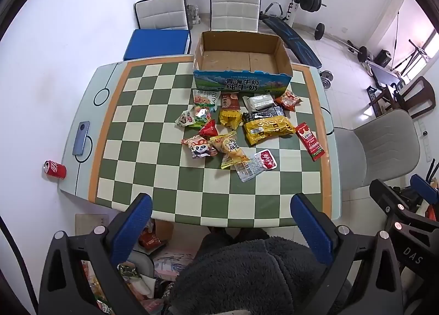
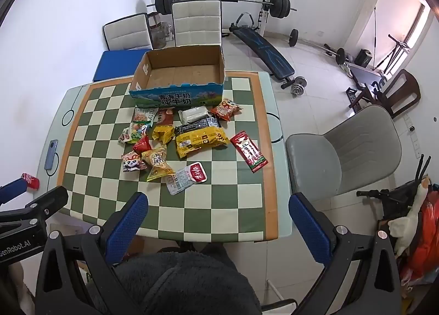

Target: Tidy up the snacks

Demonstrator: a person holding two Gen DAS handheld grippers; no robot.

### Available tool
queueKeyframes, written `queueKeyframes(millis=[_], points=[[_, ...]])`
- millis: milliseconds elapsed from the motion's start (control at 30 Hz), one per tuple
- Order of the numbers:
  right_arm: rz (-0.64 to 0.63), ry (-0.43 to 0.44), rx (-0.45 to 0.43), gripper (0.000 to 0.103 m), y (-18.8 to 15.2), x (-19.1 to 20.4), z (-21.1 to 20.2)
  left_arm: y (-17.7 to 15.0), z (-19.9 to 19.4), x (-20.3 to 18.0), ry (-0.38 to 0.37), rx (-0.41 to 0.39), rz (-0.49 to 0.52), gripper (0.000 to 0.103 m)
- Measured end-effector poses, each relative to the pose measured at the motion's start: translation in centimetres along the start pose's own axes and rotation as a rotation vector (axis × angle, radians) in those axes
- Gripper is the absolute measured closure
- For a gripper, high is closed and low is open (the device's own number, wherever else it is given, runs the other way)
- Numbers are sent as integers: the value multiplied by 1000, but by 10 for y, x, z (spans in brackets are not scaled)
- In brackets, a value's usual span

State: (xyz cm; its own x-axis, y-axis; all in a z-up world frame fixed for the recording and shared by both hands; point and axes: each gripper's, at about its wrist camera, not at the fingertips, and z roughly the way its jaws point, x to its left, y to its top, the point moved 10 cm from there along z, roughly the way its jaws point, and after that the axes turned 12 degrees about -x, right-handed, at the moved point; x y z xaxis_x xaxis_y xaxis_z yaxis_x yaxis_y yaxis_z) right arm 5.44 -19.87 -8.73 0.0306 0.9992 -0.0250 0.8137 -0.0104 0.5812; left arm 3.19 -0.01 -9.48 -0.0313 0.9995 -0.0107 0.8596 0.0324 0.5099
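Note:
An open cardboard box [image 1: 241,75] [image 2: 175,95] with a blue printed front stands at the far side of the checkered table [image 1: 164,167] [image 2: 219,205]; its inside shows bare. Several snack packets lie in front of it: a large yellow packet [image 1: 267,130] [image 2: 201,141], a long red packet [image 1: 310,141] [image 2: 249,151], a panda packet [image 1: 199,147] [image 2: 133,162], a clear packet with red label [image 1: 256,168] [image 2: 186,175]. My left gripper [image 1: 221,224] and right gripper [image 2: 218,221] are both open and empty, held above the table's near edge.
A phone [image 1: 82,138] lies on the table's left edge and a red cola can [image 1: 55,169] [image 2: 30,180] beyond it. Chairs stand behind the table and at its right [image 2: 343,150]. Gym equipment fills the back. The right gripper also shows in the left wrist view [image 1: 403,199].

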Motion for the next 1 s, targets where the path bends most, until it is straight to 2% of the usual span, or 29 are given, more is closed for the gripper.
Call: queueKeyframes(millis=[600,1000], points=[[1,19,-17,0,5,-9,-5,6,-1,-2,-2,-18,7,0],[-4,13,-29,0,10,-1,-14,8,-5,-7,-2,-24,7,0]])
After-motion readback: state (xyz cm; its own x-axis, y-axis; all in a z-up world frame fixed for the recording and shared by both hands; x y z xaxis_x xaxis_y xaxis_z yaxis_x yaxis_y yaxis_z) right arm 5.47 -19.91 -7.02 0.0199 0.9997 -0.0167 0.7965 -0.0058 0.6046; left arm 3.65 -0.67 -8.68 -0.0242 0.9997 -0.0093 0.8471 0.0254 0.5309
